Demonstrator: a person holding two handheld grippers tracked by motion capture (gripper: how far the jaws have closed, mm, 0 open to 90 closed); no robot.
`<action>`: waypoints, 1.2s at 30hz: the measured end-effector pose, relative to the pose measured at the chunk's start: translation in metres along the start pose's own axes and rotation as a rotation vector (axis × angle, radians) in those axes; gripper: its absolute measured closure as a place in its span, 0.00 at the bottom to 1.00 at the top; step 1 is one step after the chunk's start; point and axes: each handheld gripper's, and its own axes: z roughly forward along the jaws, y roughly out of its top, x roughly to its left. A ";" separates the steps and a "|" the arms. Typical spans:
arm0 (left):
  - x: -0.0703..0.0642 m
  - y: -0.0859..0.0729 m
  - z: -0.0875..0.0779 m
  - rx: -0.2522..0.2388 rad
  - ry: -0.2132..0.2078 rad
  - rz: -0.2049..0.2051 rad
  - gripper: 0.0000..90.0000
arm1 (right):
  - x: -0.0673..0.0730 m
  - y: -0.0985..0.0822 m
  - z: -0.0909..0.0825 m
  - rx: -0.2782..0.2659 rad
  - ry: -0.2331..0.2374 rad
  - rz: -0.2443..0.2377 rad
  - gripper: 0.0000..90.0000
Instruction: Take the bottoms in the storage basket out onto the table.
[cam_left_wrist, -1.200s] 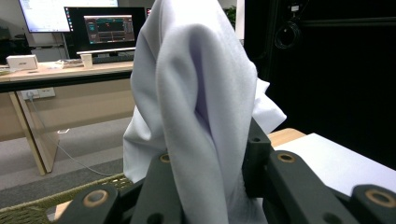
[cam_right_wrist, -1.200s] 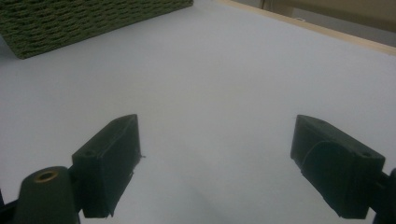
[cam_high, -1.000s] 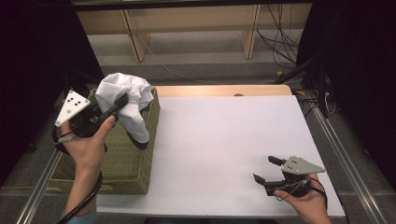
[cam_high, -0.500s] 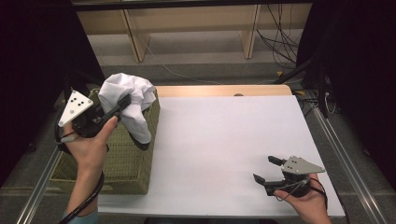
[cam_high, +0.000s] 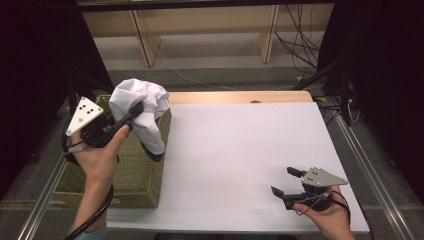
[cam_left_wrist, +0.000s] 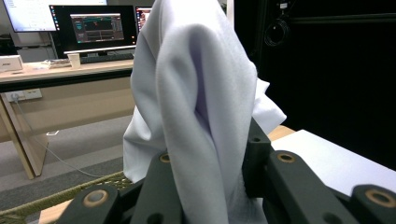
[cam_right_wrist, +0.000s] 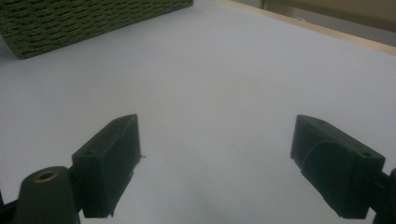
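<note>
A crumpled white cloth hangs over the far right corner of a green woven basket at the table's left. My left gripper is shut on the cloth and holds it above the basket; in the left gripper view the cloth drapes between and over the black jaws. Near the front right of the white table top my right gripper rests low and open, with nothing between its fingers.
The basket's side lies far ahead in the right gripper view. Wooden legs and cables sit on the floor beyond the table. A desk with monitors stands behind the cloth. Metal rails run along both table sides.
The left gripper has shifted slightly with the cloth, which stays over the basket's corner. The right gripper has not moved.
</note>
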 end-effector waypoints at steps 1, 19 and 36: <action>-0.001 0.000 0.001 0.003 -0.002 0.002 0.83 | 0.000 0.000 0.000 0.000 0.000 0.001 0.19; -0.013 -0.003 0.012 0.022 -0.037 0.012 0.83 | 0.000 0.000 0.000 -0.003 0.000 0.006 0.19; -0.024 -0.004 0.024 0.043 -0.061 0.035 0.83 | 0.000 0.000 0.000 -0.005 0.003 0.010 0.19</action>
